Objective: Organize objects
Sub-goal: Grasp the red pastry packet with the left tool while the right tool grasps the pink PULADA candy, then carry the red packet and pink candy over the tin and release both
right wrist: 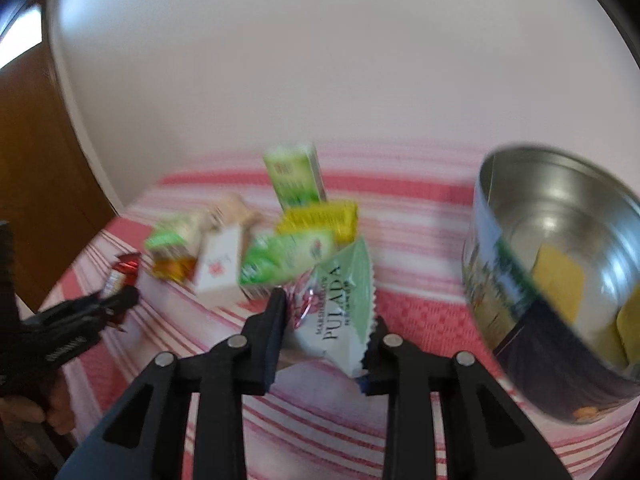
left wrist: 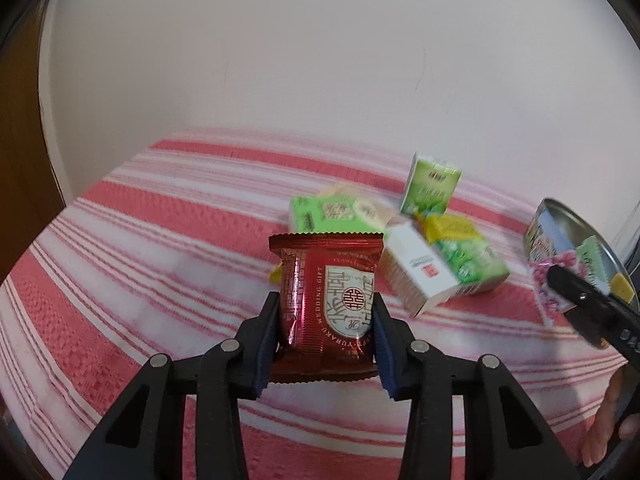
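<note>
Holding a red snack packet (left wrist: 326, 308) low in the middle of the left view, the left gripper (left wrist: 326, 332) is clamped on both its sides. It is standing tall between the jaws, reading "YURAKU WEDDING GIFT". In the right view, the right gripper (right wrist: 326, 332) is squeezing a green and white packet (right wrist: 340, 312) marked "PULADA". The shiny tin (right wrist: 560, 280) is sitting at the right edge, nearer the right gripper. More boxes (right wrist: 240, 264) are lying behind on the striped cloth (right wrist: 420, 280).
</note>
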The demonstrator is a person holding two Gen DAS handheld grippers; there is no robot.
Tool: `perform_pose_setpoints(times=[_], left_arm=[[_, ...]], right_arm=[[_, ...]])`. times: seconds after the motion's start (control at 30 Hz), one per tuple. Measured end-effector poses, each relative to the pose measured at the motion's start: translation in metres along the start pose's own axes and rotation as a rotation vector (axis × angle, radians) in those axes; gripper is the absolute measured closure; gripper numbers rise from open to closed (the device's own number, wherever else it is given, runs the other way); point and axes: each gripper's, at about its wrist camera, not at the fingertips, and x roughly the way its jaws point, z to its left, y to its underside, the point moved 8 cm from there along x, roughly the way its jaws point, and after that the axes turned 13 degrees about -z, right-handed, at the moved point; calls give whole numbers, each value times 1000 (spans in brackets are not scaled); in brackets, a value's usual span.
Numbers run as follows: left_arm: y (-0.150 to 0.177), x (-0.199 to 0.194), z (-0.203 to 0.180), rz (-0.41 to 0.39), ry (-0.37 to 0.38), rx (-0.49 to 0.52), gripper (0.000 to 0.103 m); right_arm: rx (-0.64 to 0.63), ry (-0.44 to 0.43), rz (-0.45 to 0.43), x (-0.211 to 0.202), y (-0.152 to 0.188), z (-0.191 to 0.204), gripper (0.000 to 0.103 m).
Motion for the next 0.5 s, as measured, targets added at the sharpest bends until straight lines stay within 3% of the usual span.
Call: perform_pose_setpoints(times=[0.2,0.5], left_arm=[[-14,-7,-23,-65,7,10,58],[-35,-2,-81,-122,65,40,58]], right_arm=[[-13,1,-153,-29,-23,-3,73],[-6,82,-267,-66,-45,-34,74]])
